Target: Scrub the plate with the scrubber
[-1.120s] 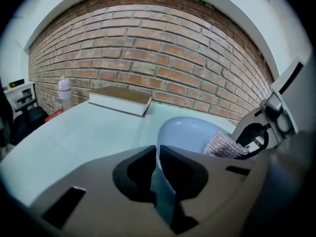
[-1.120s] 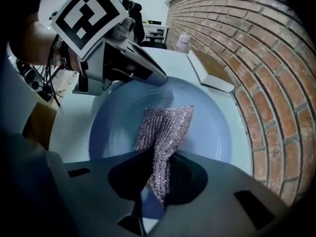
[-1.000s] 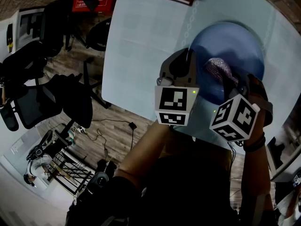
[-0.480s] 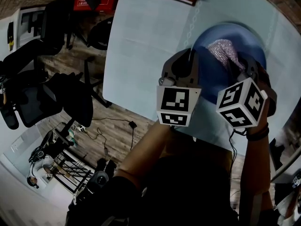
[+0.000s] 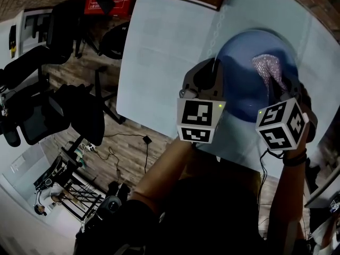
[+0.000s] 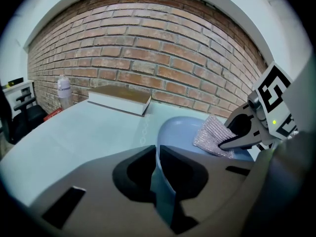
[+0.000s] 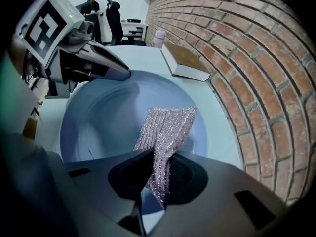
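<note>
On the pale surface (image 5: 159,62) a blue plate (image 5: 239,89) sits close to the edge nearest the person. left gripper (image 6: 155,169) fingers are clamped on the plate's near rim, with the rim edge sandwiched between them. right gripper (image 7: 158,174) fingers pinch one end of a sparkly silver-pink scrubber (image 7: 167,125). The scrubber's loose end fans out against the inside of the plate, on the side toward the brick wall (image 7: 247,68). Head view: scrubber in the right part of the plate, right gripper over the plate's near-right rim, left gripper at its left rim, the two grippers apart. A closed book (image 6: 121,98) lies on the surface beyond the plate, by the wall, and a bottle (image 6: 63,89) stands further left of it
</note>
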A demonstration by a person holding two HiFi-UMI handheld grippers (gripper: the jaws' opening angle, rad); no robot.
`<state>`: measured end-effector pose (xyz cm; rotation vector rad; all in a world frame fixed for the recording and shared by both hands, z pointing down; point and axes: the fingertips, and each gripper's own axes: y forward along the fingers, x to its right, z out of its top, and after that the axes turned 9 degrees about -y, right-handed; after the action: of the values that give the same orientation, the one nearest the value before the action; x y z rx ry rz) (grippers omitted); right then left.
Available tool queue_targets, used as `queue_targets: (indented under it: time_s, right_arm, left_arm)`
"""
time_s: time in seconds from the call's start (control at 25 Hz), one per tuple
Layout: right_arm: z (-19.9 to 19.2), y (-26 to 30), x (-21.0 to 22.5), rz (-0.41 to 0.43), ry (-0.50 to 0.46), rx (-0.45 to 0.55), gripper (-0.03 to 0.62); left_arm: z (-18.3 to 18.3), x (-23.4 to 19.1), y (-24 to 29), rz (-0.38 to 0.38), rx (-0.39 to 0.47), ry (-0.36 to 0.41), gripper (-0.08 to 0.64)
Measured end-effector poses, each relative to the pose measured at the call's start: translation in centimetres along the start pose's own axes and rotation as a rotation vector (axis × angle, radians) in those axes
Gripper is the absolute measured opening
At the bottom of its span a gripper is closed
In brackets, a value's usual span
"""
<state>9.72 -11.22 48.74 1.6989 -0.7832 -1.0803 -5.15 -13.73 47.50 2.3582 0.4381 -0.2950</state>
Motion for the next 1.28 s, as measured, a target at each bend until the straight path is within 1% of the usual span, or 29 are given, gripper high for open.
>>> queue_targets:
  time_s: [0.12,0.2,0.32,0.44,0.6,0.8,0.96,1.08,1.2,1.28]
  right_arm:
    - [-0.2,-0.5,-1.7,0.027,-0.024,0.003,0.083]
    - [0.2,-0.8,-2.7,0.041,-0.059,0.017,0.083]
    - [1.3,-0.7,-3.3,0.03,-0.124,0.027,0.083]
    - [2.2,-0.4,-3.3,0.03,-0.151,0.036,0.083]
    - [2.8,-0.1,-2.9,0.025,-0.14,0.041,0.084]
    - [2.9,-0.2,-2.8,-0.007,-0.151,0.053,0.083]
    - [2.9,-0.2,-2.8,-0.008,-0.149,0.062,0.083]
    - [2.8,-0.4,-2.9,-0.007,-0.136,0.084,0.084]
    - [2.6,-0.7,-3.0,0.005,-0.103,0.124,0.084]
    - [2.6,-1.2,-2.7,0.001,-0.083,0.144,0.083]
  left_arm:
    - [0.0,-0.1,0.0,0.007,0.0,0.005,0.038]
    - [-0.1,-0.2,-0.1,0.012,0.003,0.01,0.038]
    - [-0.1,-0.2,0.0,0.019,0.007,0.019,0.038]
    - [-0.1,-0.2,0.1,0.023,0.007,0.024,0.038]
    - [-0.1,-0.2,0.1,0.025,0.006,0.025,0.038]
    - [-0.1,-0.1,0.1,0.03,0.008,0.029,0.038]
    - [-0.1,0.0,0.1,0.02,0.007,0.03,0.038]
    - [-0.5,-0.1,0.1,0.024,-0.016,0.048,0.04]
    - [-0.8,-0.4,-0.1,0.037,-0.052,0.073,0.075]
    - [-0.5,-0.6,-0.5,0.035,-0.067,0.082,0.112]
